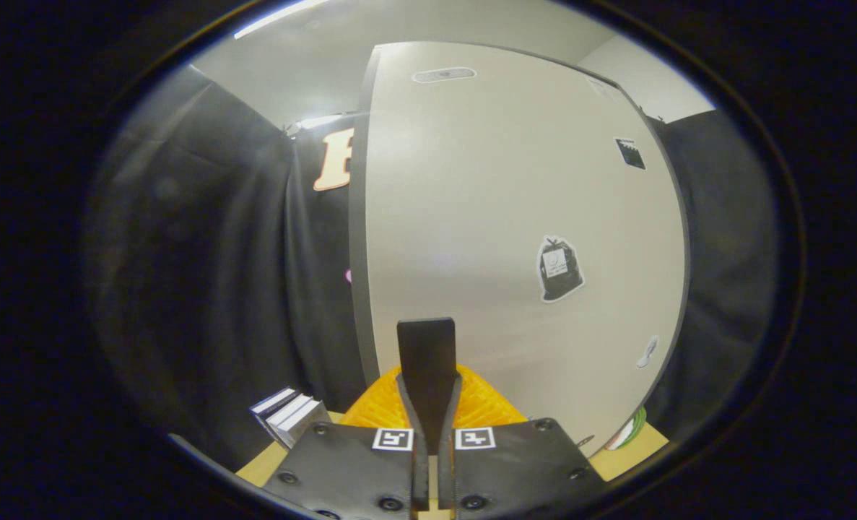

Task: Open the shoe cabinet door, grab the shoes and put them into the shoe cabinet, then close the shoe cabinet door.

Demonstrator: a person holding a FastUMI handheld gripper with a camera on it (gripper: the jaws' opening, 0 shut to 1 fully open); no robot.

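The shoe cabinet door (500,238) fills most of the view: a pale, flat panel standing upright directly ahead of the gripper (427,347), dark edge strip along its left side. The door looks closed (whether the fingertips touch the panel cannot be told). Stickers on it: a black bag-shaped sticker (559,269) to the right of the fingers, a small dark square label (630,153) higher up. An orange ribbed object (482,404) sits low behind the fingers, at the door's foot. A stack of small boxes (289,417) rests on the wooden floor (619,462) to the left. The gripper's fingers are pressed together, nothing between them.
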